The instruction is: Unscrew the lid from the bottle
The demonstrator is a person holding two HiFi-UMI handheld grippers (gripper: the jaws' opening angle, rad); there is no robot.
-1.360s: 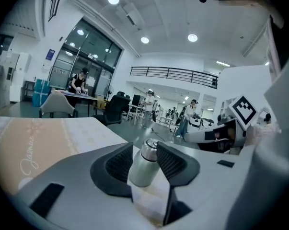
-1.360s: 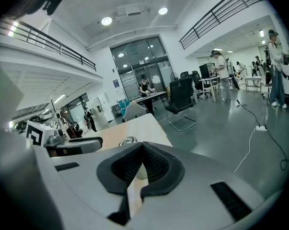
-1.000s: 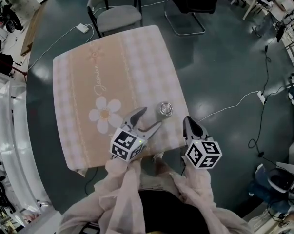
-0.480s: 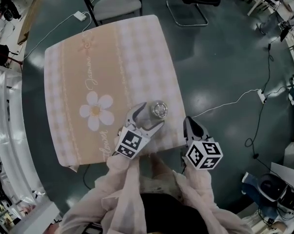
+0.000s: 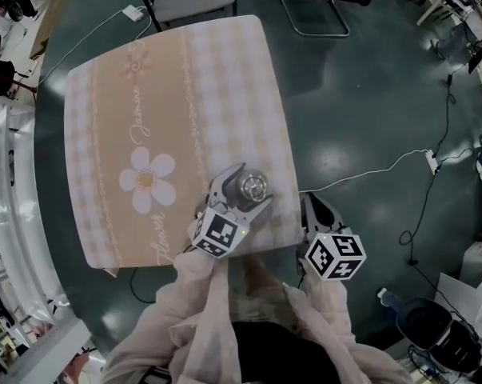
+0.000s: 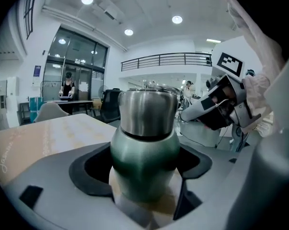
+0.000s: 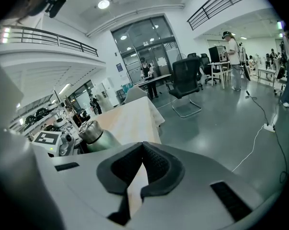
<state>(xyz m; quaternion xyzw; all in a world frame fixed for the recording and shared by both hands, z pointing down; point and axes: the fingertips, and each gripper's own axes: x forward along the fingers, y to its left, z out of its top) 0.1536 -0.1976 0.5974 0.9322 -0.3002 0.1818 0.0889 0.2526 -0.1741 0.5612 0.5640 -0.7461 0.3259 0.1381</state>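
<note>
The left claw (image 5: 253,185) has just been opening. Its jaws now stand wide apart with the bottle (image 6: 144,152) between them, level with the green body; neither pad appears to press on it. The right claw (image 7: 142,169) is closed on nothing and hangs beside the counter's (image 5: 185,94) near corner, apart from the bottle.

The bottle stands upright on the counter, close to the near right corner. Its steel lid (image 6: 148,111) is still seated.

Probable faults:
- Uneven closing. If one pad meets the body first, it is likely to shove the bottle toward the nearby edge or tip it.
- Slip. The body is rounded and looks smooth, so a light clamp may let the whole bottle rotate with the lid.
- Right claw unprepared. It must open before it reaches the lid; brought in closed, it can knock the bottle over.
</note>
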